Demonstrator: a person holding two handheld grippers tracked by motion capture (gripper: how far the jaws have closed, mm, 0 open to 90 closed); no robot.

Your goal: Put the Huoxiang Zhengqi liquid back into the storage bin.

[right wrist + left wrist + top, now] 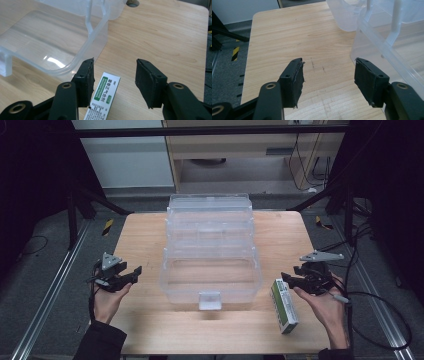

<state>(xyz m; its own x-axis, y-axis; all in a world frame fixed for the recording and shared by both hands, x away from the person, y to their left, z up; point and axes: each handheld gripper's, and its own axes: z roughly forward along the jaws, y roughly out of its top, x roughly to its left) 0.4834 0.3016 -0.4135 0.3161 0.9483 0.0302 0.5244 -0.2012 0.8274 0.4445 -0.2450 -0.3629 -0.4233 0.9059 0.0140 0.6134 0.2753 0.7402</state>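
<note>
**Count: 2 grippers, 1 box, 1 clear bin**

1 wooden table (150,240). 1 clear plastic bin (211,270) at its centre, lid tipped back. 1 green-and-white box (284,305) flat on the table, just right of the bin. Left gripper (134,271): jaws wide apart, nothing between them, bare wood below, left of the bin. Right gripper (114,80): jaws apart, no contact, poised over the box's near end; nothing held

box (284,305): green-white | bin (210,270): clear | tongs (290,281): black
</note>
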